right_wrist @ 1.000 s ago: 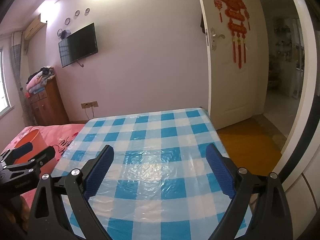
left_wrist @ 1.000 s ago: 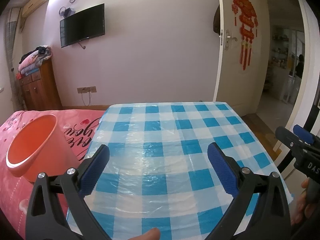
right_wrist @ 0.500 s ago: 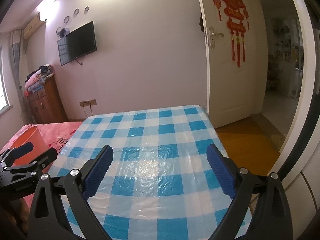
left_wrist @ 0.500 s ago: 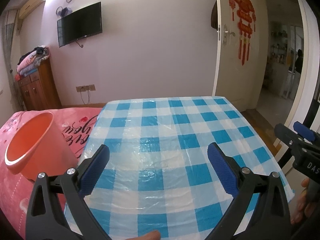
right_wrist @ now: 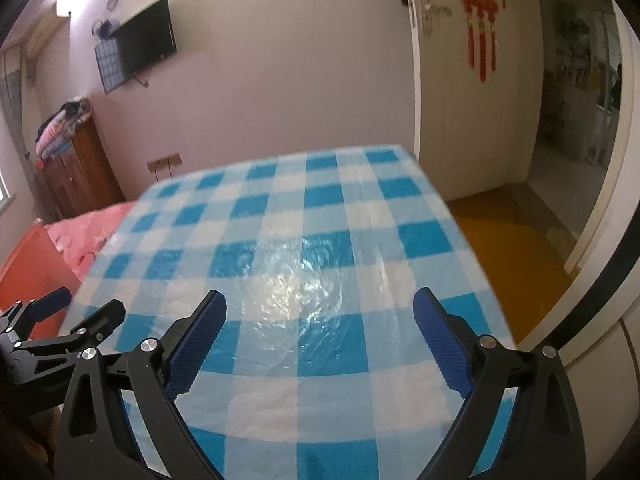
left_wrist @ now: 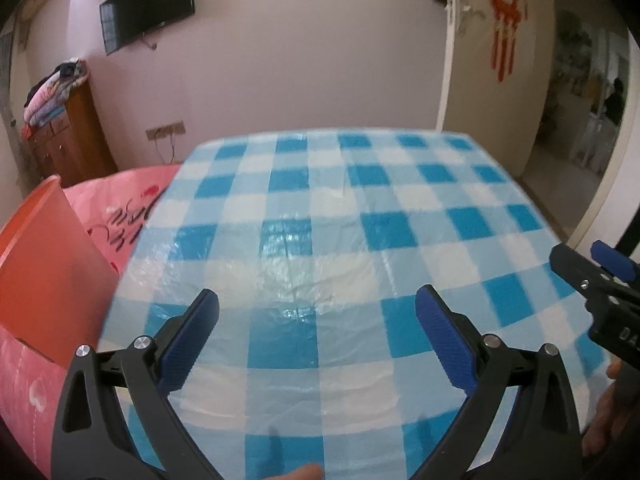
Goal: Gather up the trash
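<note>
An orange plastic bin (left_wrist: 48, 264) stands on a pink bedspread at the left of the table; its side also shows in the right wrist view (right_wrist: 28, 264). My left gripper (left_wrist: 316, 300) hangs open over the near part of the blue-and-white checked tablecloth (left_wrist: 340, 208), nothing between its blue pads. My right gripper (right_wrist: 320, 304) is open too, above the same tablecloth (right_wrist: 304, 216). Each gripper shows at the edge of the other's view: the right one (left_wrist: 600, 292), the left one (right_wrist: 48, 332). No trash shows on the cloth.
A pink bedspread (left_wrist: 124, 200) lies left of the table. A wooden cabinet (left_wrist: 68, 140) with folded clothes stands in the back left corner under a wall TV (left_wrist: 148, 8). A white door (right_wrist: 460, 80) stands open at the right onto a hallway. A hand (left_wrist: 616, 408) holds the right gripper.
Both cameras have tipped down and moved closer over the table; the cloth fills more of each view and the bin has slid further left. Both grippers stay open.
</note>
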